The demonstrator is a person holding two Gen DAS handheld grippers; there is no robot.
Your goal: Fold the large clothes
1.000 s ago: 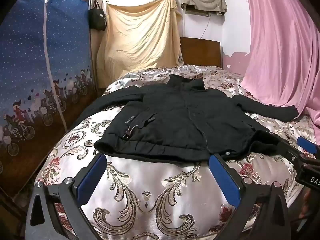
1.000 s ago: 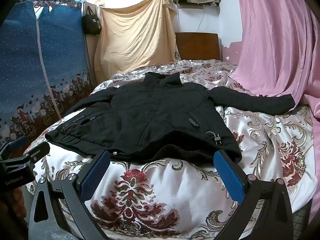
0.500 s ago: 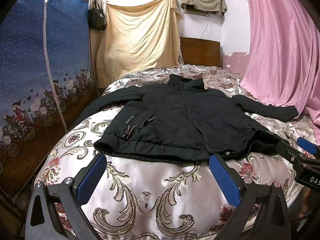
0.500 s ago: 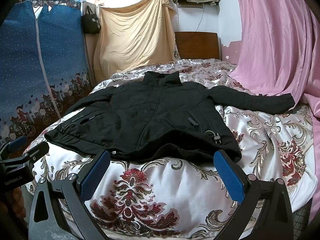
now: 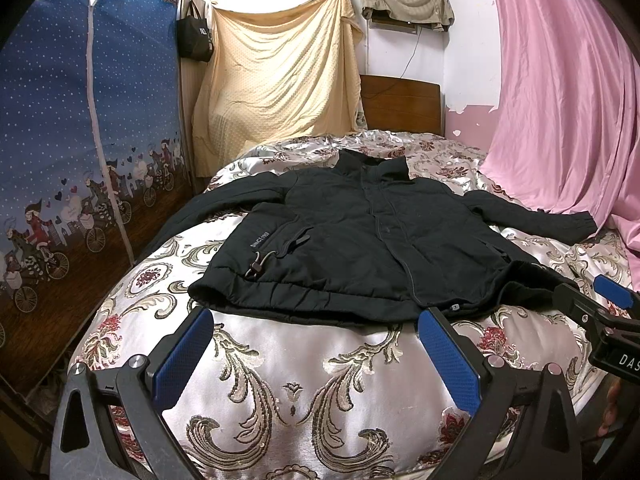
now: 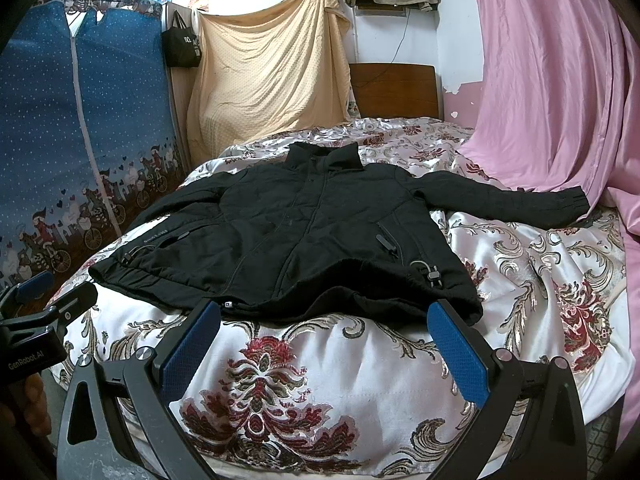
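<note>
Zero folds done so far, by the look of it: black padded zip-front jacket (image 5: 360, 248) lies flat, front up, across the bed w/ silver-and-red floral satin cover (image 5: 304, 380), centre of both views. Both sleeves stretched out sideways, collar toward the brown wooden headboard (image 5: 400, 100) at upper centre. Everything's left: sleeves in, sides over, then hem to collar, I'd judge.

Left tongs (image 5: 316, 354) spread wide, nothing between the blue pads, hovering just short of the hem at lower centre. Right tongs (image 6: 326, 340) likewise spread and empty, near the hem's right half, which is rucked up a bit.

Room: bare cover in front of the hem, some beyond the collar too. Tighter at the sides: left sleeve runs toward the bed edge by the blue dotted fabric wardrobe (image 5: 80, 140), mid-left; right cuff ends near the pink curtain (image 6: 560, 100), mid-right. Satin prob. slippery, so jacket may slide when pulled.
</note>
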